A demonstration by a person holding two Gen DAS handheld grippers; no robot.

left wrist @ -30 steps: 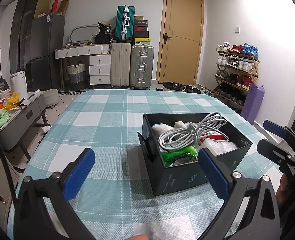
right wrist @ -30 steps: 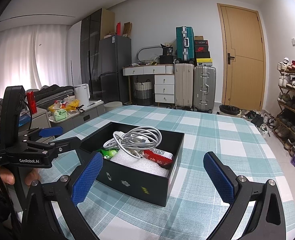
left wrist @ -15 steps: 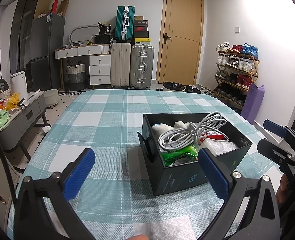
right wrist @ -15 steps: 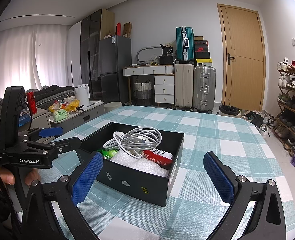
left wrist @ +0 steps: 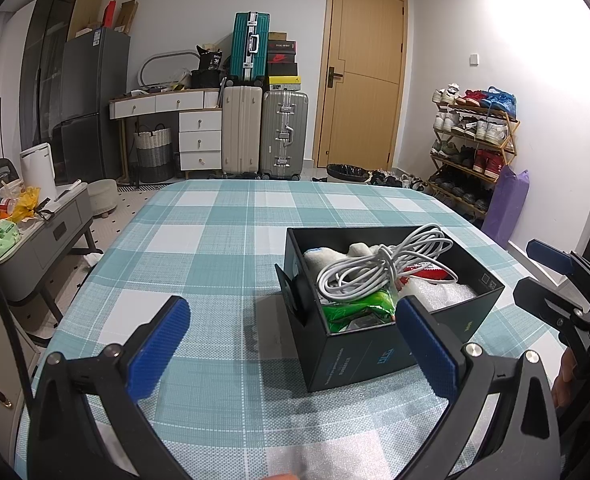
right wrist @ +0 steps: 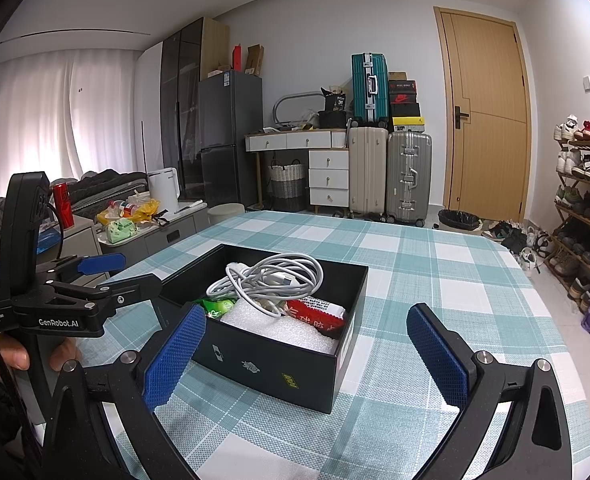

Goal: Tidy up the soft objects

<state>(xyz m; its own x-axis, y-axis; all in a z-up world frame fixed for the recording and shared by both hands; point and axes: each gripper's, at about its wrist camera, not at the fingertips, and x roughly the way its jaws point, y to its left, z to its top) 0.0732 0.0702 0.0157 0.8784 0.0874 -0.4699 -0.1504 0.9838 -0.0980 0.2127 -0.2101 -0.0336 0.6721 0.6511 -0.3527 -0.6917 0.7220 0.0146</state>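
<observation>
An open black cardboard box [right wrist: 283, 344] at the teal-checked counter's [right wrist: 435, 280] centre holds a coiled white cable [right wrist: 271, 278], green packet [right wrist: 215, 307], white foam [right wrist: 271, 326] and red wrapper [right wrist: 315, 316]; both left tongs [left wrist: 291, 344] and right tongs [right wrist: 307, 354] hover spread and empty at six o'clock, fitting either sorting pending or packing complete.

A: The tablecloth [left wrist: 223, 240] looks like woven cloth, matt, with a fine ribbed grain. The black box [right wrist: 279, 364]?

B: Smooth card by the look of it, slightly glossy on the walls. The white cable [right wrist: 275, 276] coiled on top is shiny plastic, and the white foam sheet [right wrist: 271, 326] is bubbly and matt.

A: The left gripper [left wrist: 291, 344] has matt black plastic arms, blue pads [left wrist: 157, 348] with a rough knurled texture, and bright metal screws.

B: Same on the right gripper [right wrist: 307, 354]. The red packet [right wrist: 317, 316] is glossy film
</observation>
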